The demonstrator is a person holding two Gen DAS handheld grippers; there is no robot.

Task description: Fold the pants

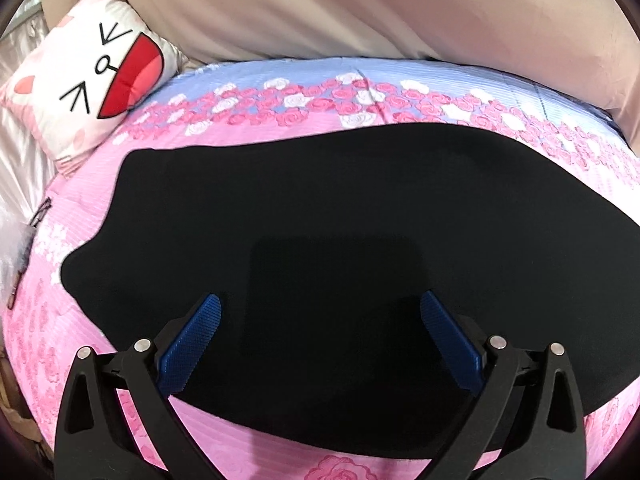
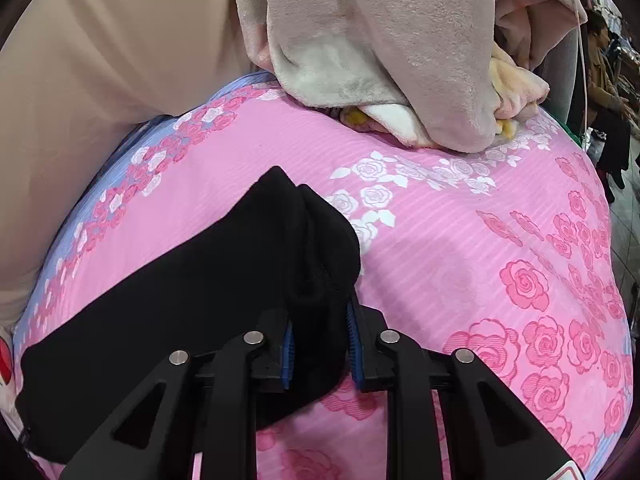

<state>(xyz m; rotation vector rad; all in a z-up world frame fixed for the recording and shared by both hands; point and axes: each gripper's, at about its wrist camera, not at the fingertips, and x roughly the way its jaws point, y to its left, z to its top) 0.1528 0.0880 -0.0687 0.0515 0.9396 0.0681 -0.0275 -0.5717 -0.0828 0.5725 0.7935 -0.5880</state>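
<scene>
Black pants (image 1: 320, 216) lie flat across a pink rose-patterned bedsheet (image 1: 80, 240). In the left wrist view my left gripper (image 1: 320, 304) hovers over the near part of the pants, its blue pads (image 1: 200, 344) spread wide with nothing between them. In the right wrist view the pants (image 2: 180, 300) run from the lower left to a bunched end. My right gripper (image 2: 320, 320) is closed on that bunched end, the blue pads (image 2: 354, 344) pressing black cloth on both sides. The cloth puckers up just beyond the fingertips.
A white cushion with a cartoon face (image 1: 92, 80) lies at the far left of the bed. A beige padded headboard (image 1: 360, 8) backs the bed. A heap of beige and pink blankets (image 2: 380, 60) sits at the far side in the right wrist view. Bare pink sheet (image 2: 500, 260) lies to the right.
</scene>
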